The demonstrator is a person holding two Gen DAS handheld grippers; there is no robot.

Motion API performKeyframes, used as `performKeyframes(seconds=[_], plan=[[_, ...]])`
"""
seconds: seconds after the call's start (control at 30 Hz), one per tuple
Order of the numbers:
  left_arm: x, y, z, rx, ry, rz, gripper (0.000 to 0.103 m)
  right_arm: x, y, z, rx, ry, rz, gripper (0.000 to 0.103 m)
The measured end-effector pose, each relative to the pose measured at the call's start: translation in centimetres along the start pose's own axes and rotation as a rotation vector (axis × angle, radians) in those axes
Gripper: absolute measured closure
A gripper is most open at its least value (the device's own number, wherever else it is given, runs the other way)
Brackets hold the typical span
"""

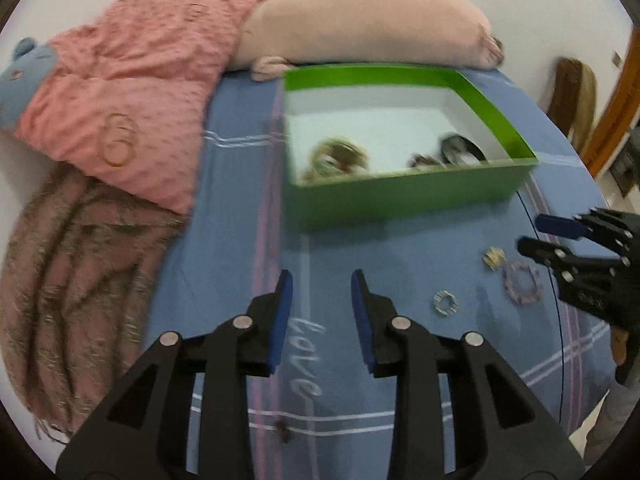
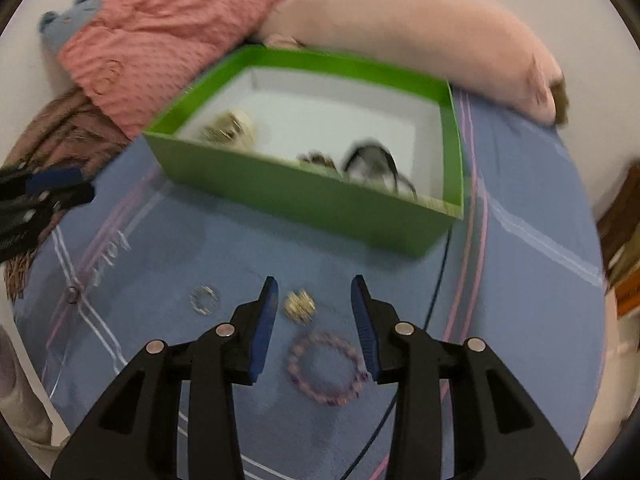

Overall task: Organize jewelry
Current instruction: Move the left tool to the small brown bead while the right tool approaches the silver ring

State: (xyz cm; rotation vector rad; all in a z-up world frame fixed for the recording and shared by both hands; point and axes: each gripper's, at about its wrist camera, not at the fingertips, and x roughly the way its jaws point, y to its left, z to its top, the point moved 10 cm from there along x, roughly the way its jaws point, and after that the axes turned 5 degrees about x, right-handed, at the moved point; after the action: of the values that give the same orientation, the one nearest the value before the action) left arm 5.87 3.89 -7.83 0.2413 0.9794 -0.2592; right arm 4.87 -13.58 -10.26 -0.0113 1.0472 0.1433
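A green box (image 1: 404,196) (image 2: 296,200) with a white inside stands on the blue bed sheet and holds several pieces of jewelry. Loose on the sheet lie a purple bead bracelet (image 2: 326,368) (image 1: 522,282), a small gold piece (image 2: 300,306) (image 1: 495,257) and a silver ring-shaped piece (image 2: 205,299) (image 1: 445,302). My right gripper (image 2: 314,286) (image 1: 532,234) is open, hovering over the gold piece and the bracelet, nothing between its pads. My left gripper (image 1: 322,278) (image 2: 78,186) is open and empty over bare sheet, in front of the box.
A pink dotted blanket (image 1: 132,92) and a long pink plush pillow (image 1: 360,20) lie behind the box. A brown fringed throw (image 1: 68,280) hangs at the left. A thin dark cable (image 2: 436,304) runs across the sheet. A small dark bead (image 1: 283,430) lies near my left gripper.
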Motion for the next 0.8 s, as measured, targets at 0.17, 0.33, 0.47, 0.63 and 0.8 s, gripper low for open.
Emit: performKeyframes(seconds=[0.17,0.33,0.47,0.63,0.8], plan=[[0.4,-3.1,-0.8,0.049,0.001,-0.032,0.064,0.2,-1.4,-1.5,0.084,0.026,0.022,0.065],[-0.4,0.0,-4.5,-0.002,0.018,0.006,0.056,0.0,-0.7,-2.7,0.065,0.033,0.045,0.065],[-0.3,2.7,-8.9,-0.063,0.113,0.010,0.065,0.7,0.3,-2.6,0.048,0.047,0.060,0.065],[0.3,3.0,-11.9,-0.078,0.179,-0.006,0.071,1.3,2.3,-2.0,0.024,0.048,0.077,0.065],[1.5,2.2,-12.1,-0.080,0.199,-0.035,0.089,1.2,4.1,-2.0,-0.012,0.048,0.081,0.065]])
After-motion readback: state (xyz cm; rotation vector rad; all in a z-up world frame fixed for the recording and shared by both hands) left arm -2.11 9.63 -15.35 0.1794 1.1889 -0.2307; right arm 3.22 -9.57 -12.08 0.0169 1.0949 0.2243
